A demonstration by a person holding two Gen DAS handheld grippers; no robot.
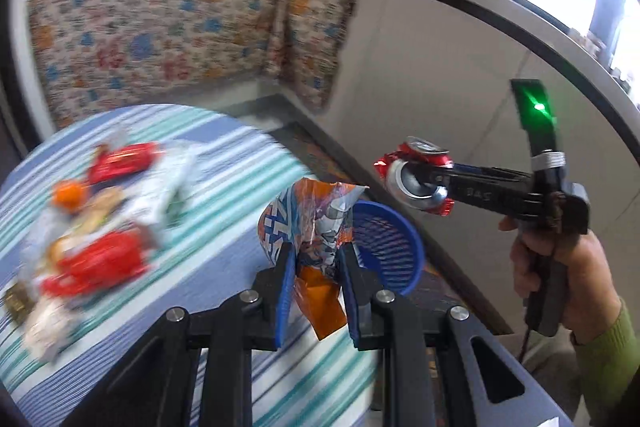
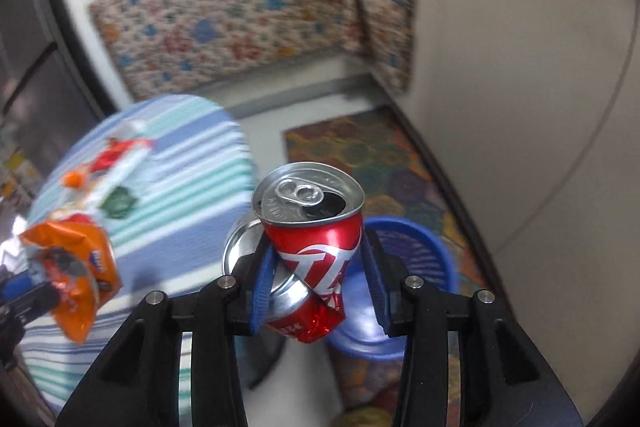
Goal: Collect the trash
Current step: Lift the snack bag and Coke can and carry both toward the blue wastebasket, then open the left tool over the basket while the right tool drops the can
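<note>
My left gripper [image 1: 316, 263] is shut on an orange and blue snack wrapper [image 1: 316, 223], held above the table's right edge beside a blue basket [image 1: 394, 247] on the floor. The wrapper also shows in the right wrist view [image 2: 76, 267]. My right gripper [image 2: 318, 283] is shut on a crushed red soda can [image 2: 316, 239], held above the blue basket [image 2: 416, 251]. In the left wrist view the right gripper [image 1: 436, 183] holds the can [image 1: 416, 175] above and right of the basket.
A pile of trash [image 1: 92, 219] with red packets and an orange lid lies on the round striped table [image 1: 224, 163]. A floral cloth [image 1: 160, 27] hangs behind. A patterned rug [image 2: 384, 155] covers the floor by a white wall.
</note>
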